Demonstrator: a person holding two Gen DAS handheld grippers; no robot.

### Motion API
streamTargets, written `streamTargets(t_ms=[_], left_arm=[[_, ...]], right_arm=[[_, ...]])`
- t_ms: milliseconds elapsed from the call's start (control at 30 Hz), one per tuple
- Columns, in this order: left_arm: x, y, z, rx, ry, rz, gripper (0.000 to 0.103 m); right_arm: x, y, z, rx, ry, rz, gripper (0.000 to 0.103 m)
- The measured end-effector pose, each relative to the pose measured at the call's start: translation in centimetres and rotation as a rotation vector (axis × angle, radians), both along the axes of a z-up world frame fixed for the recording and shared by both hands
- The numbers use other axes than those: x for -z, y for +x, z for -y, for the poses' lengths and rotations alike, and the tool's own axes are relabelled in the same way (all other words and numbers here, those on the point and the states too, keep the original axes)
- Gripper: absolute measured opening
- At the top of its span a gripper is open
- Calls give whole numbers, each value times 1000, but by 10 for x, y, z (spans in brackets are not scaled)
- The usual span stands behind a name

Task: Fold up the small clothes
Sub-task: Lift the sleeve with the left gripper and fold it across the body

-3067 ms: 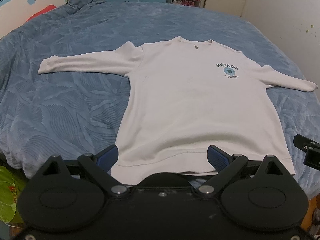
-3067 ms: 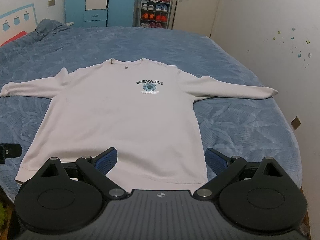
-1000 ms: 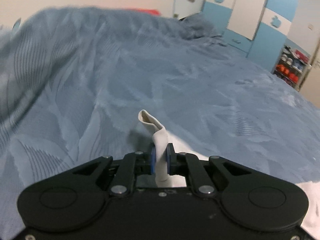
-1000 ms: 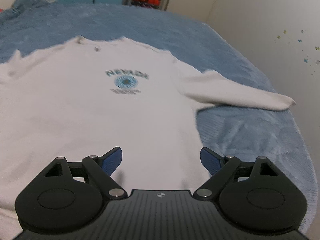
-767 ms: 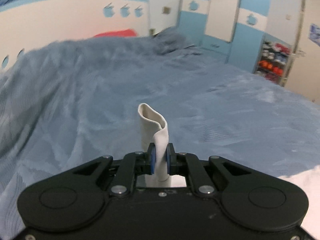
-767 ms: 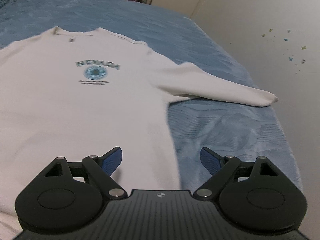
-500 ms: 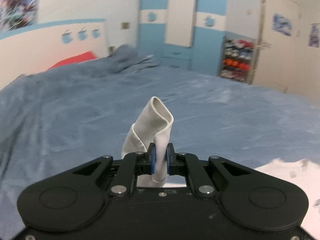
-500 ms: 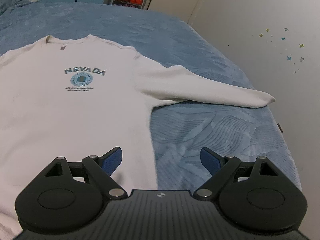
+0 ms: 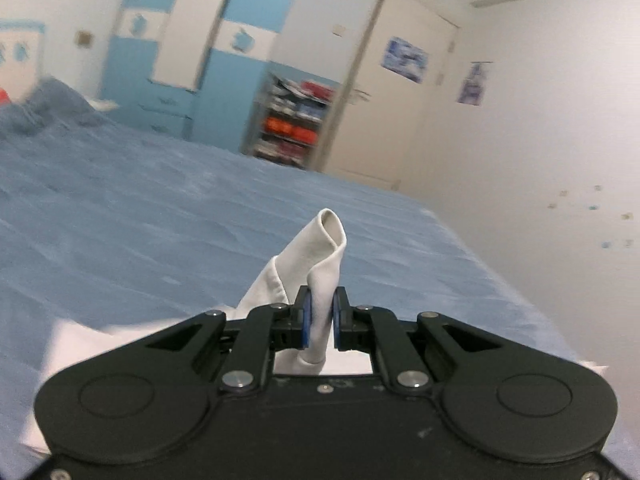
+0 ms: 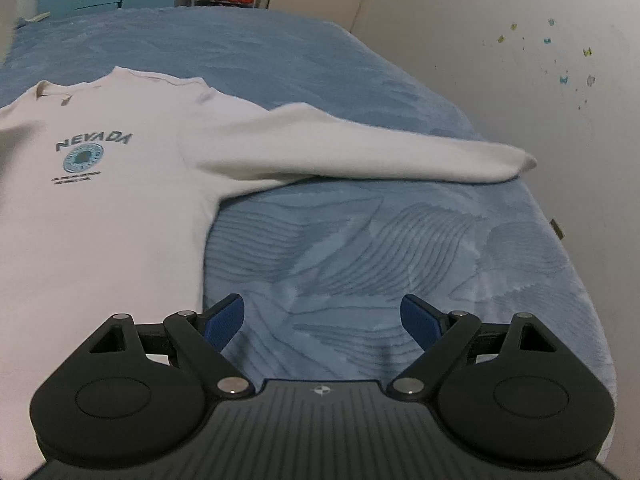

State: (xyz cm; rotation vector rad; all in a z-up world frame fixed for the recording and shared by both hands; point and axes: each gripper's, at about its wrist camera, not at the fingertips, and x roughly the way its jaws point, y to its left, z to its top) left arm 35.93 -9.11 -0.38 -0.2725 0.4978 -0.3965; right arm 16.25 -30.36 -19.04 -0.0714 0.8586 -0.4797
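- Left tool [image 9: 320, 322] clamped tight on a sleeve cuff [image 9: 326, 258] of the white sweatshirt [image 10: 100, 208]; blue pads pinch the fabric from both sides.
- Cuff end sticks up above the pads, folded over, open hem at the top; rest of the sleeve drapes down to the left behind the tool body.
- More white fabric shows low in the left wrist view, either side of the tool, lying on the blue bedspread [image 9: 140, 220].
- Right tool [image 10: 322, 318] spread wide, nothing between its blue pads; it hangs over bare bedspread just beside the sweatshirt's side edge.
- Sweatshirt lies flat, front up, on the bed; "NEVADA" print [image 10: 93, 142] with a round blue emblem under it, neckline toward the far end.
- Other sleeve [image 10: 360, 152] stretched straight out to the right, cuff near the bed edge by the wall.
- Wall there has small butterfly stickers [image 10: 564, 56].
- Background: blue-and-white wardrobe [image 9: 188, 64], a shoe rack [image 9: 294, 120], a door [image 9: 400, 92] with a poster. Left wrist view is motion-blurred.
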Motion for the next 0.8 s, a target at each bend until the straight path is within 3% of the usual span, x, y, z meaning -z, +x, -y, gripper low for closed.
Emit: streamTargets(t_ms=[100, 267, 367, 500, 667, 800], left_arm=[[16, -1, 38, 102, -32, -66, 12], [35, -24, 39, 163, 79, -56, 37], [43, -26, 2, 108, 145, -87, 41], [58, -47, -34, 17, 322, -137, 48], [100, -86, -79, -80, 534, -253, 50], [135, -126, -117, -146, 589, -357, 50]], right_arm=[[5, 0, 2, 0, 31, -1, 103], [9, 0, -7, -25, 40, -7, 103], [8, 0, -11, -38, 47, -6, 103], [4, -2, -10, -41, 51, 5, 103], [-7, -5, 3, -31, 71, 31, 103], [-18, -11, 41, 2, 90, 136, 103]])
